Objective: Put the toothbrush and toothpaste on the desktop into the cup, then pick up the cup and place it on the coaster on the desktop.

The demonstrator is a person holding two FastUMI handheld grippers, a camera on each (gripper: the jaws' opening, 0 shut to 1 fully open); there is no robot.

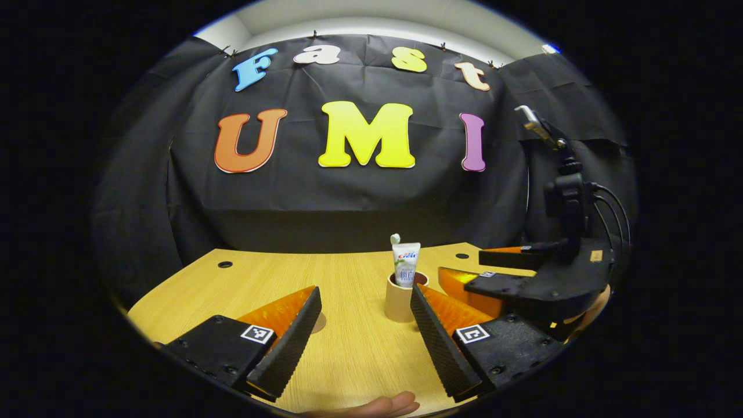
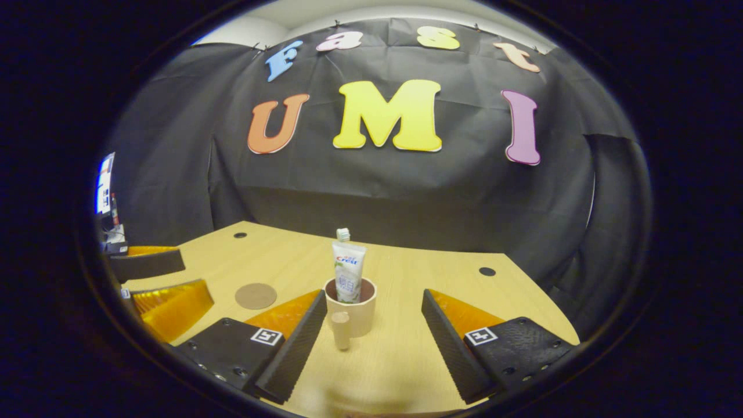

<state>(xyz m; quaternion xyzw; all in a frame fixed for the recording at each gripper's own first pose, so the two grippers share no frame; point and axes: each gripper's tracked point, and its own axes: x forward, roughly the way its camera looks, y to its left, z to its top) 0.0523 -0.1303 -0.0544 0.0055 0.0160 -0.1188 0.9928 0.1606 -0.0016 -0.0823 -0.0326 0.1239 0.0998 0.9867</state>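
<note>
Counter [image 2: 441, 267]: light wood-grain top, with round cable holes near its far edge, standing against the black cloth wall.

Cup [image 2: 352, 313]: beige, upright, dark inside, standing on the bare counter about midway between the side edges, with a stubby handle [image 2: 341, 330] pointing toward the near edge in the right gripper view. In the left gripper view the cup [image 1: 399, 302] shows partly behind that gripper's right-hand finger.

Toothpaste [image 2: 348, 277]: white tube with printed label, standing upright in the cup, most of its length rising above the rim.

Toothbrush [image 2: 343, 234]: only its pale head shows, poking up just behind the top of the tube; it also stands in the cup.

Coaster [image 2: 256, 295]: flat brown disc lying on the counter toward its left edge, apart from the cup and with nothing on it.

Left gripper [image 1: 365, 316]: black fingers with orange backs, spread wide, nothing between them, low over the near part of the counter. A fingertip of the person's hand [image 1: 377, 406] shows at the near edge.

Right gripper [image 2: 372, 325]: fingers spread wide with the cup standing in the gap, its handle between the fingertips; neither finger touches it.
</note>
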